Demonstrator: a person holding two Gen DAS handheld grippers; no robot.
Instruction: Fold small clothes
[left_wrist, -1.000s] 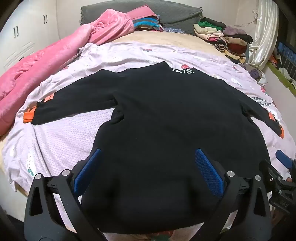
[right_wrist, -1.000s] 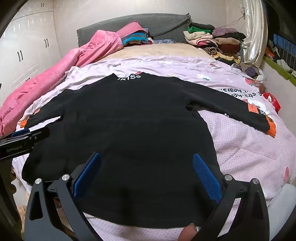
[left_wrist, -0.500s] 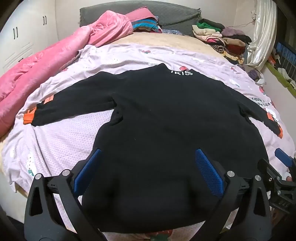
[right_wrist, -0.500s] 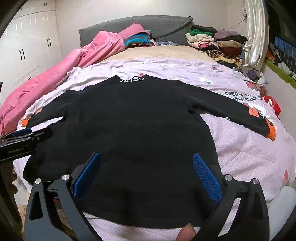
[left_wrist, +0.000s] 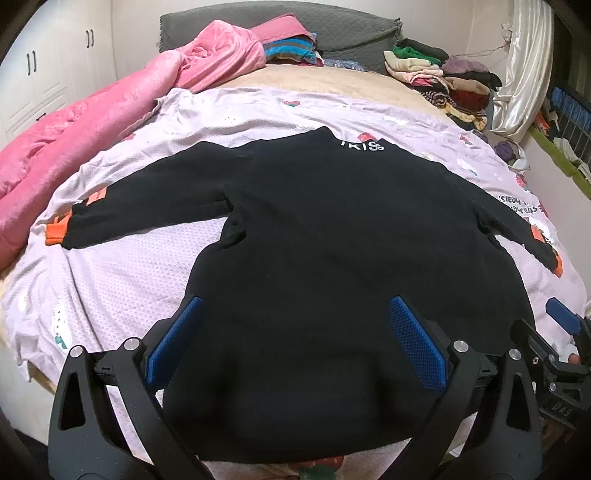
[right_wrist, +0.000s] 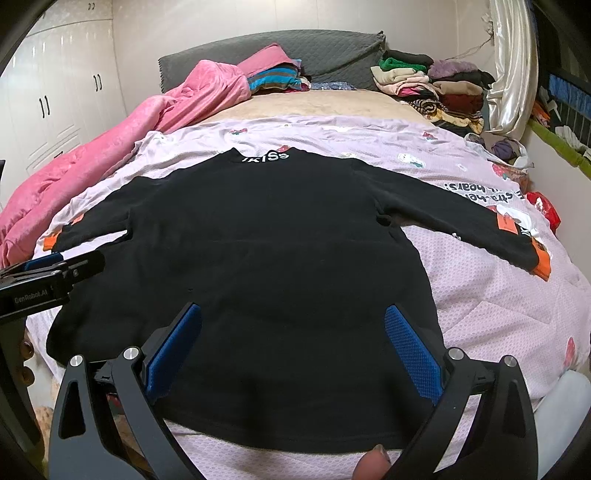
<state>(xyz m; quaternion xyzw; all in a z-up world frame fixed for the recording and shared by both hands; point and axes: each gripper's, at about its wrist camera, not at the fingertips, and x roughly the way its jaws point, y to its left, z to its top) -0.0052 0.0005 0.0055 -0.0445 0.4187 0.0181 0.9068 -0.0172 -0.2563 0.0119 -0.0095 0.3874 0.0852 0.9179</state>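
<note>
We hold the left gripper (left_wrist: 295, 339) and the right gripper (right_wrist: 293, 339) spread wide and empty over the hem of a black sweater (left_wrist: 332, 258), which lies flat across mid-frame on the lilac sheet (left_wrist: 122, 280), both sleeves out. The thick fabric could bunch if a pad catches only the top layer. Only the right wrist view shows the right sleeve (right_wrist: 480, 225) in full; a fingertip (right_wrist: 371, 463), perhaps a thumb, shows at its bottom edge.
</note>
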